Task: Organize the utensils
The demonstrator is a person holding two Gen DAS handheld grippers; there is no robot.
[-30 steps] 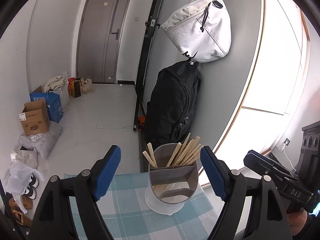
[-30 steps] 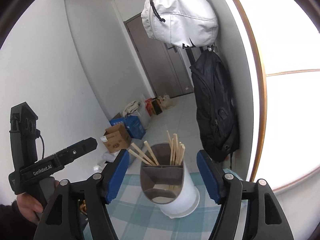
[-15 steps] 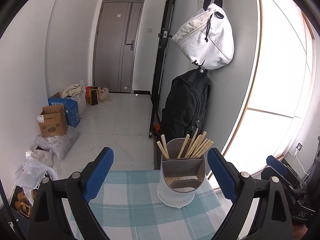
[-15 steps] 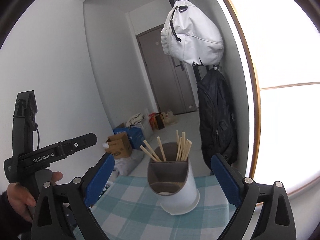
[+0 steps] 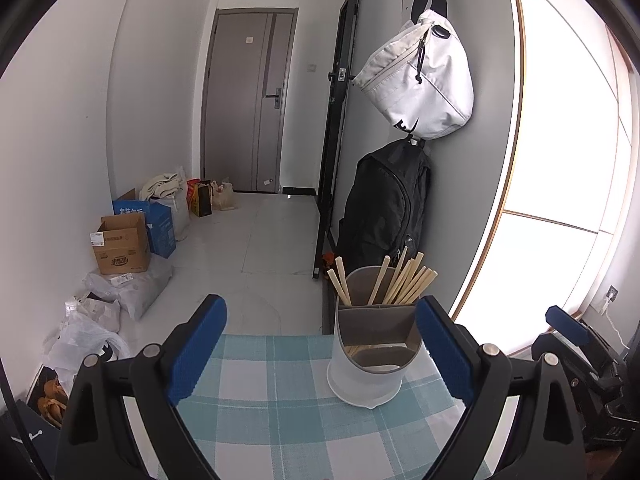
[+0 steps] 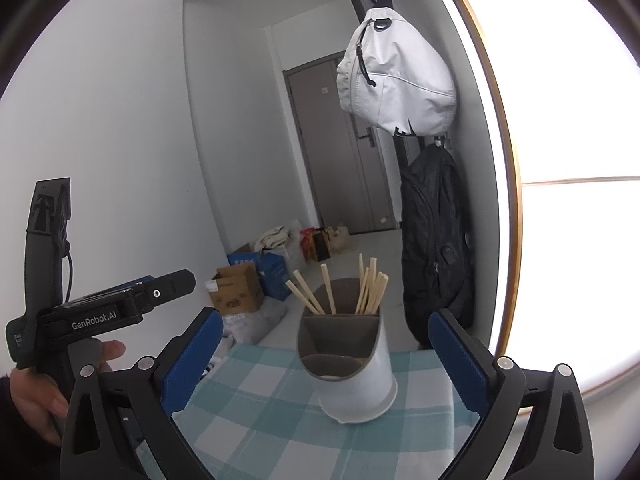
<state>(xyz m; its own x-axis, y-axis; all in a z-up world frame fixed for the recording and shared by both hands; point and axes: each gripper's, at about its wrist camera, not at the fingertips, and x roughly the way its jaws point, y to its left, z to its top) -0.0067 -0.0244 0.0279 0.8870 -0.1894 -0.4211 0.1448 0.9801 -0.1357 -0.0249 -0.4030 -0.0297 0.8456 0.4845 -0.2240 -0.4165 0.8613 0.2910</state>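
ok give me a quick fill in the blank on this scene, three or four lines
1. The chopsticks stand in the ____ compartment of the holder.
2. The holder stands on a ____ tablecloth.
3. The white bag hangs ____ the black backpack.
4. Both the left gripper and the right gripper are ____, with nothing held.

Missing words: back; checked; above; open
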